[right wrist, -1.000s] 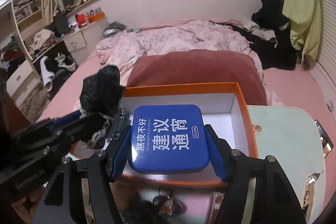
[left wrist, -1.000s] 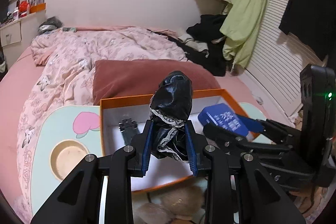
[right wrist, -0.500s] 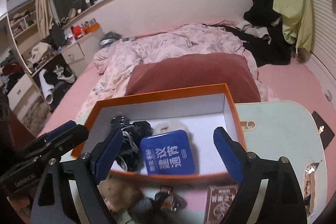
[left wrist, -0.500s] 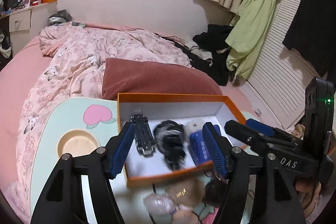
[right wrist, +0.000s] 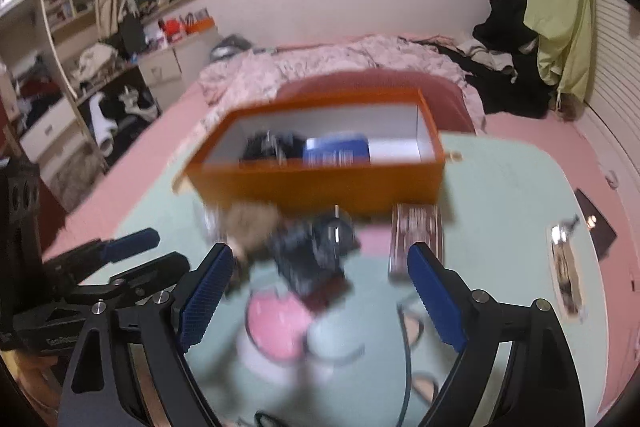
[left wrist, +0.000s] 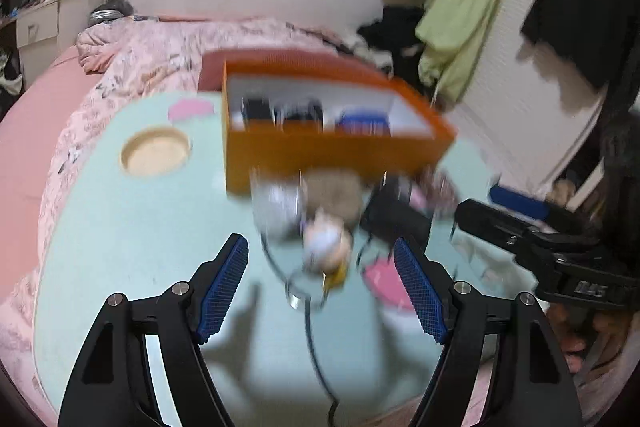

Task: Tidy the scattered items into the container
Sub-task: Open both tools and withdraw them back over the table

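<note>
Table: a pale green tray table (left wrist: 120,227) sits on a pink bed (right wrist: 532,135). It has a round cup hole (left wrist: 155,151) and a pink heart shape (left wrist: 188,109) painted on it.
Room: a flowery pink blanket (left wrist: 152,55) and a dark red pillow (right wrist: 372,83) lie behind the table. A green cloth (left wrist: 468,7) hangs by the white slatted wall. Shelves full of stuff (right wrist: 72,67) stand on the far left in the right view.
Box: the orange box (left wrist: 320,151) stands at the back of the table. Inside are a blue tin (right wrist: 336,151) and some black things (right wrist: 272,147).
Still out: a blurry pile lies in front of the box, with a brown fluffy thing (left wrist: 336,191), a small doll-like toy (left wrist: 326,247), a dark lump (right wrist: 316,251), a patterned packet (right wrist: 418,243) and a black cord (left wrist: 312,319). The blur hides what most of them are.
Left tongs (left wrist: 320,291): wide apart, nothing between the blue pads.
Right tongs (right wrist: 316,299): wide apart, nothing held.
Change: a second ago the left tongs held a black lacy cloth and the right tongs held the blue tin over the box. Both tongs have just been opening, and those things now lie in the box. The box looks farther away now, and the pile in front shows.
</note>
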Action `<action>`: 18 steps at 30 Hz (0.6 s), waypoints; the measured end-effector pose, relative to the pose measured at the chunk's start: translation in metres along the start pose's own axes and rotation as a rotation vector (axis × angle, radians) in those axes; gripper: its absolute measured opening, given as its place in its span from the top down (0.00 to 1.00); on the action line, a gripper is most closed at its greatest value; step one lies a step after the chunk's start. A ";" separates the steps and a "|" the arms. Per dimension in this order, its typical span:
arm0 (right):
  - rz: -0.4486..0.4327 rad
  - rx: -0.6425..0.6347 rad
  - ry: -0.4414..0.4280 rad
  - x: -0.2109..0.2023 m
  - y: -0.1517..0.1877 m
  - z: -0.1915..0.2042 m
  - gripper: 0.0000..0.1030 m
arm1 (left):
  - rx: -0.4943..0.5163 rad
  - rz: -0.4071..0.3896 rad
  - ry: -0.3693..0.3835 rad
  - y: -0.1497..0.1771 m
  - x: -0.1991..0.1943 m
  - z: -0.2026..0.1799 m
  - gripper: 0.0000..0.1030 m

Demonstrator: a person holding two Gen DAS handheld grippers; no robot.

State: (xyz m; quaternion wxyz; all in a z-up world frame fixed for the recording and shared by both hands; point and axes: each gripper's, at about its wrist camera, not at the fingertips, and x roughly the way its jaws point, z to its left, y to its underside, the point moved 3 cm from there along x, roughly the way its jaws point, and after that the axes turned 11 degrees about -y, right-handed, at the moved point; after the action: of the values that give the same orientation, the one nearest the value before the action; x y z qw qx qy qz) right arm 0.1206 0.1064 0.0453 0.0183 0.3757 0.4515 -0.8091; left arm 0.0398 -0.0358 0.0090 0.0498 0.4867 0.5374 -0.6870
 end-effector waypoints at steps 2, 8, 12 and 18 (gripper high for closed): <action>0.033 -0.035 0.027 0.003 0.016 0.006 0.14 | 0.031 0.029 -0.045 0.011 0.007 -0.004 0.27; 0.119 -0.049 0.090 0.020 0.049 0.004 0.14 | 0.038 0.068 -0.050 0.022 0.015 -0.005 0.19; 0.153 -0.027 0.147 0.032 0.057 -0.005 0.01 | 0.067 0.058 -0.095 0.025 0.018 -0.010 0.14; 0.142 -0.038 0.145 0.033 0.063 -0.005 0.01 | 0.077 0.058 -0.101 0.025 0.020 -0.012 0.14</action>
State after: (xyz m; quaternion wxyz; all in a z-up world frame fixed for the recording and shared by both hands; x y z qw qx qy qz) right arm 0.1234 0.0834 -0.0219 0.0501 0.4640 0.4392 -0.7677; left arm 0.0514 -0.0281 -0.0223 0.0780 0.4684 0.4930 -0.7290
